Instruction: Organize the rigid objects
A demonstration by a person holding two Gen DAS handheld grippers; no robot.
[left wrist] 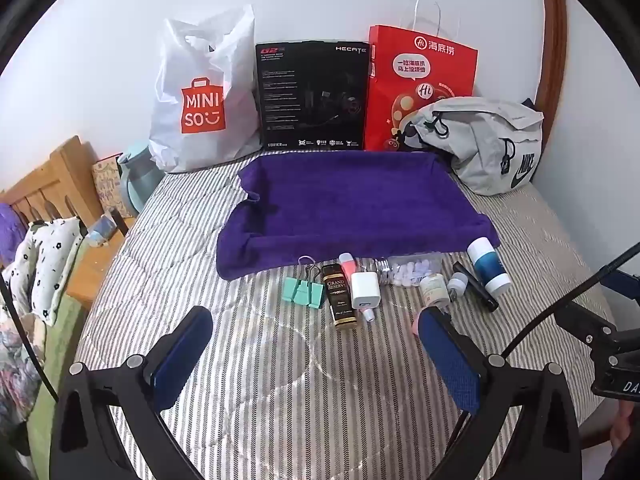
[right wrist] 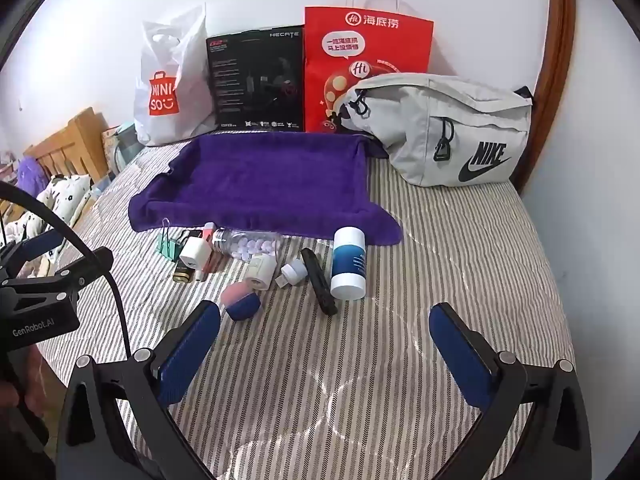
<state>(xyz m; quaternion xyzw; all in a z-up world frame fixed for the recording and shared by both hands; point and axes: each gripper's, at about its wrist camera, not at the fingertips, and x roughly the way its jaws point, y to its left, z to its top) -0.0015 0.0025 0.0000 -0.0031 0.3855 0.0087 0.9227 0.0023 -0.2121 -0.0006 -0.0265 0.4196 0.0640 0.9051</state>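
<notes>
I hold both grippers wide and empty over the striped bedspread [left wrist: 168, 240], the left gripper [left wrist: 316, 338] facing the clips [left wrist: 303, 291], the right gripper [right wrist: 325, 330] facing the white bottle [right wrist: 349, 264]. The small items lie in a row just before the purple towel [right wrist: 264, 176], none on it. Nothing is picked yet, I judge; next I need to close on one item.

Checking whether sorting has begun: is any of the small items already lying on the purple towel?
No. The purple towel is bare, and the items, such as the white charger, lie on the striped bedspread in front of it.
</notes>
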